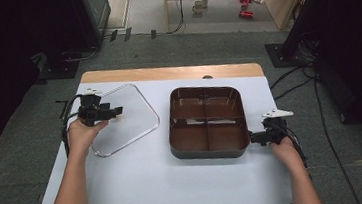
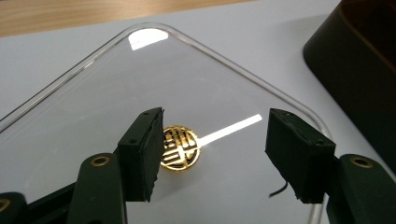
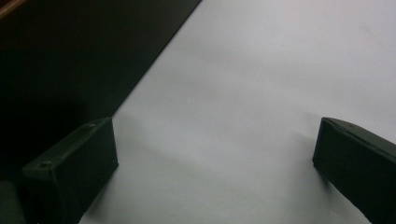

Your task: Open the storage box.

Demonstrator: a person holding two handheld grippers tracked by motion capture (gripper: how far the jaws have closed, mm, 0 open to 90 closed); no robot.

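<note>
Here left claw (image 2: 215, 154) apart over lid (image 2: 140, 93), knob (image 2: 180, 148) half-hidden; right claw (image 3: 215, 172) apart.

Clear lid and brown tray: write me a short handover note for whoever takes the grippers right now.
Left gripper: open, jaws either side of the gold knob at the middle of the clear lid; whether a pad touches the knob I cannot tell.
Right gripper: open, holding nothing, low over the white table beside the right wall of the brown tray.
Things: the lid lies flat on the table left of the tray, apart from it. The tray has four compartments and looks empty.
Done: the left gripper is lined up on the knob.
Left: probably close on the knob, lift the lid and set it on the tray, with the right gripper steadying the tray.
</note>
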